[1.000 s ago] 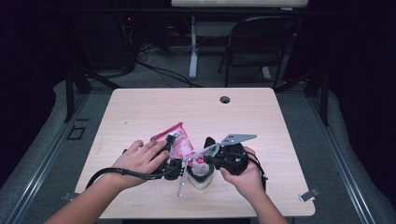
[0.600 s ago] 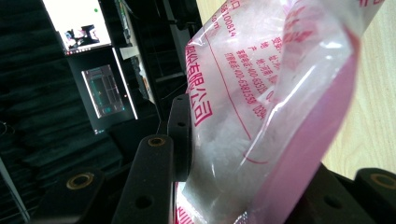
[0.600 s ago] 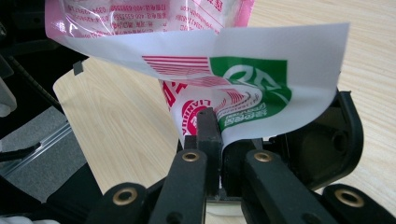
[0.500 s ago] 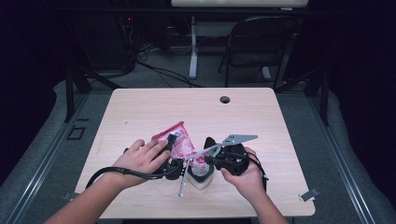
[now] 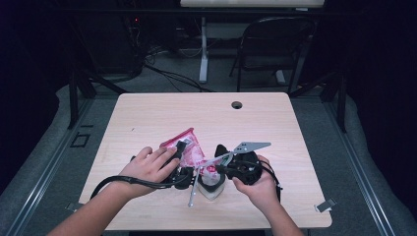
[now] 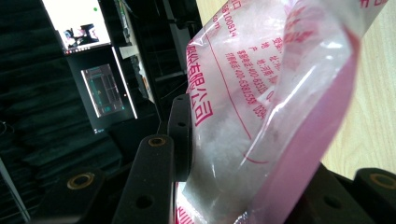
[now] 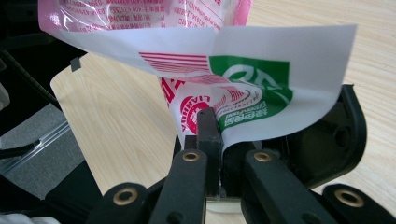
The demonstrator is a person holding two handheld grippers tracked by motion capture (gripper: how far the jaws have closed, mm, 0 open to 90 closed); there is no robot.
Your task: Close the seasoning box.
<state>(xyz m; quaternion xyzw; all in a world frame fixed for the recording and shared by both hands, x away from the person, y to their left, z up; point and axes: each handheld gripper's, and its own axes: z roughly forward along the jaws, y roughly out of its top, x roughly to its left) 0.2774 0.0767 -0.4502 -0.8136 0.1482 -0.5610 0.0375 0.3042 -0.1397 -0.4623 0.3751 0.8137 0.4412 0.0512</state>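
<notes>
Crinkled pink plastic bag (image 5: 189, 150), left tool (image 5: 181, 173) and right tool (image 5: 219, 167) both clamping it

Table (image 5: 147, 113) of pale wood-grain laminate, smooth and matt. Bag (image 6: 261, 93) of thin glossy plastic film, clear with pink edges and red print, crinkled, holding something white and fluffy. Grippers (image 7: 219, 140) of matt black plastic with brass-coloured rivets. Grey metal plate (image 5: 252, 146), dull. Floor (image 5: 39, 167) of grey carpet, rough. Chair (image 5: 275, 39) of black metal.
</notes>
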